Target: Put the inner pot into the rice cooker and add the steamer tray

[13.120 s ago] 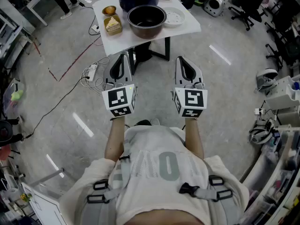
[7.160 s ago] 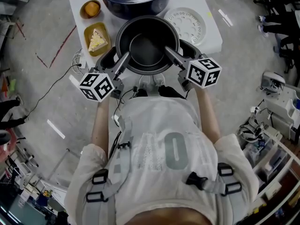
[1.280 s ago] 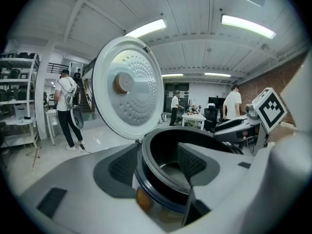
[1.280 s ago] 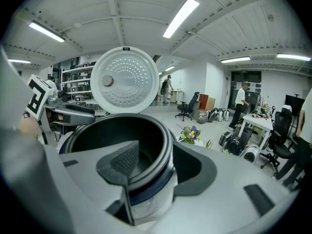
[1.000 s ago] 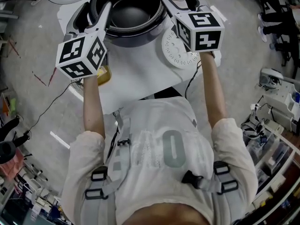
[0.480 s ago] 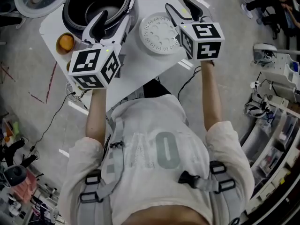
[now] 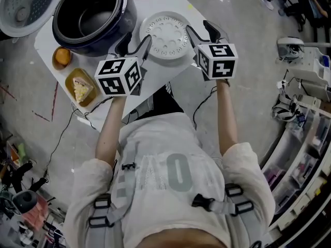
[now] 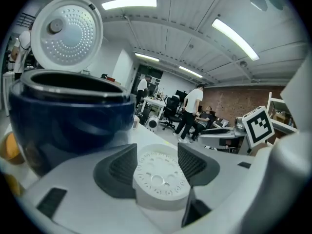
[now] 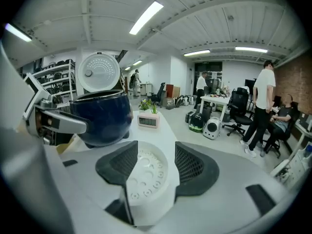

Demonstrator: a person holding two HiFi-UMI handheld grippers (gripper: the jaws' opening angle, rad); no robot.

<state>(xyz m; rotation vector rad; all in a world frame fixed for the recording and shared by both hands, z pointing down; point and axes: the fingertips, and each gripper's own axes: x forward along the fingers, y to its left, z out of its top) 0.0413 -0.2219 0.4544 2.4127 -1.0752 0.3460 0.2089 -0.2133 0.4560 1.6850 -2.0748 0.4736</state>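
Holds the left hand-held gripper low over the counter with jaws spread wide and clamped on nothing. Frames the steamer tray between those jaws in the left gripper view, with both pads clear of it. Holds the right hand-held gripper much the same: jaws apart, empty, with the tray's rim showing between them. Brackets the white, perforated tray from its left and right sides, with tips close to the rim; touching or just short, hard to say from above. Finds the tray lying flat on the counter, just beside the rice cooker and outside it. Finds the inner pot already seated in the dark blue cooker, under a lid tipped open behind. Adds, near the counter's left edge, an orange in a small bowl and a cake slice in a dish, well apart from the tray.
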